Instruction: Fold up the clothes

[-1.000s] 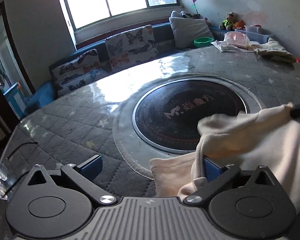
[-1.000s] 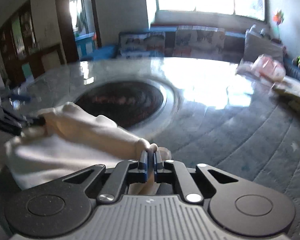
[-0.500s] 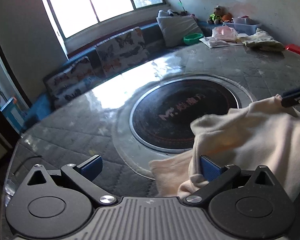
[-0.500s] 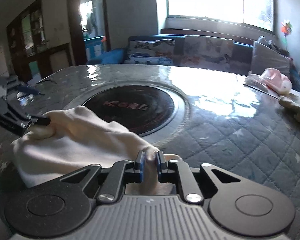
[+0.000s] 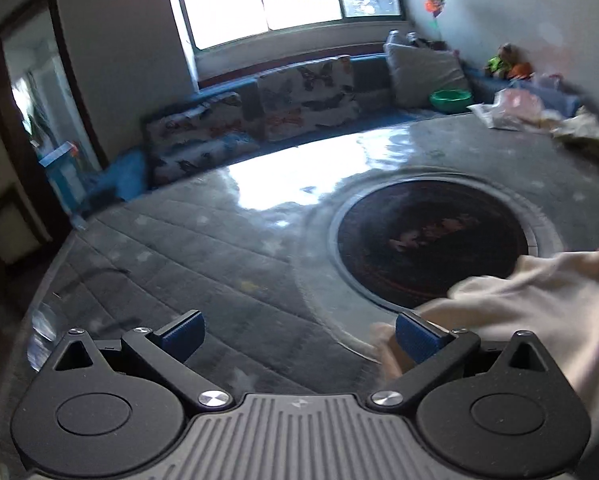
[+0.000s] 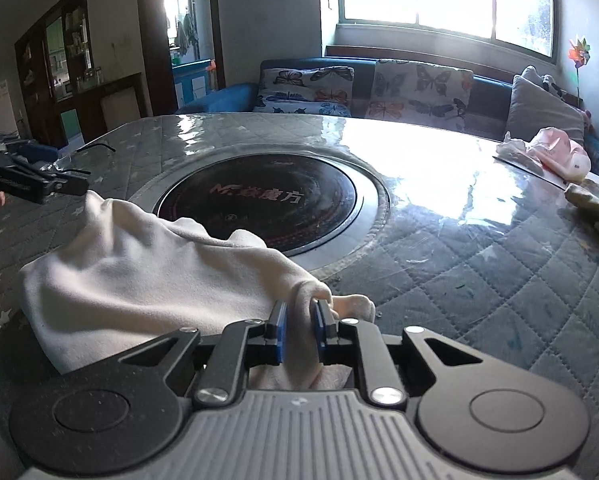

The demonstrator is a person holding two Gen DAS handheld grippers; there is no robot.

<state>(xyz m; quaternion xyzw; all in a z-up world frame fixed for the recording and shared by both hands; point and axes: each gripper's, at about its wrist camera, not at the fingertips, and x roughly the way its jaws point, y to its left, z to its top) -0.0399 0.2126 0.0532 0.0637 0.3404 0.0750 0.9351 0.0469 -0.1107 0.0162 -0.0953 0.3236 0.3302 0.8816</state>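
A cream garment lies bunched on the quilted table, partly over the rim of the round black hotplate. My right gripper has its jaws a little apart with a fold of the garment still between them. My left gripper is wide open and empty, just left of the garment; it shows from the side in the right wrist view, its tip next to the garment's raised far corner.
The table has a glossy cover. A pink bag and other folded clothes lie at its far right edge. A sofa with butterfly cushions runs behind the table under the window. A doorway is at the left.
My right gripper's jaws have opened from tightly shut to a small gap. My left gripper has swung left, away from the garment, which has sunk lower onto the table.
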